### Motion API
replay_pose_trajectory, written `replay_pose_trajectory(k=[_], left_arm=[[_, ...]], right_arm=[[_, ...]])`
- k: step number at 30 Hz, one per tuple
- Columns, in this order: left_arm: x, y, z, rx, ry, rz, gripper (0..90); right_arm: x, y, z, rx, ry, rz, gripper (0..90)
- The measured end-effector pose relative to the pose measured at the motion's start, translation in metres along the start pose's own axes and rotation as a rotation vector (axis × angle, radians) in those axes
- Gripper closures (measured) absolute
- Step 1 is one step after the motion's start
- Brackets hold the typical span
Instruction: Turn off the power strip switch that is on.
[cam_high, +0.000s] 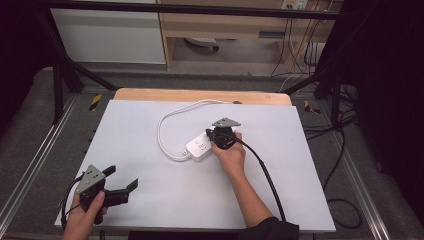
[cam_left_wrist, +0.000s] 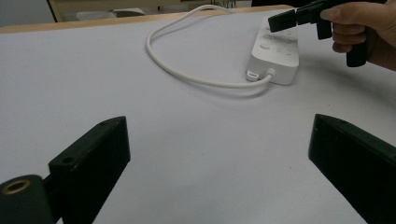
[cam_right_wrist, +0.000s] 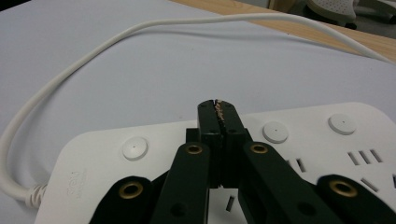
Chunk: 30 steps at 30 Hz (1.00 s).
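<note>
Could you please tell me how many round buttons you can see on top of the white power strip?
3 in the right gripper view: one round white button near the cord end, one just right of the shut black tool's tips, one farther right. The tool may hide another.

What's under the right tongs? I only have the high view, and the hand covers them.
Observer: The right tongs are shut, tips over the power strip, empty.
Operator: Near a button?
Observer: Between two round buttons; the nearer one lies just beside the tips. Contact I cannot tell.
Operator: Left tongs?
Observer: The left tongs are open, empty, pointing at the strip across bare table.
</note>
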<state>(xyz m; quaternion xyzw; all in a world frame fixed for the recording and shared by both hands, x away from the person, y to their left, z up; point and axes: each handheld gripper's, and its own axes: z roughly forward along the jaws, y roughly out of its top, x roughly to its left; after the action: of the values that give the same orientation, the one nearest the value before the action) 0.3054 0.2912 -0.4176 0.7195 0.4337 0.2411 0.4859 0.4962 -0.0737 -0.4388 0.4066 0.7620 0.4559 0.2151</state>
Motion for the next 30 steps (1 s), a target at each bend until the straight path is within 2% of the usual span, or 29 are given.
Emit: replay_pose_trajectory(k=[25, 30], left_arm=[[-0.0001, 0.0, 0.0, 0.0, -0.003, 0.0, 5.3], [-0.0004, -0.0001, 0.0002, 0.001, -0.001, 0.0, 5.3]], right_arm=[[0.0039, -0.0051, 0.0078, -0.024, -0.011, 0.008, 90.0], [0.0052, -0.0066, 0.009, -0.022, -0.02, -0.012, 90.0]])
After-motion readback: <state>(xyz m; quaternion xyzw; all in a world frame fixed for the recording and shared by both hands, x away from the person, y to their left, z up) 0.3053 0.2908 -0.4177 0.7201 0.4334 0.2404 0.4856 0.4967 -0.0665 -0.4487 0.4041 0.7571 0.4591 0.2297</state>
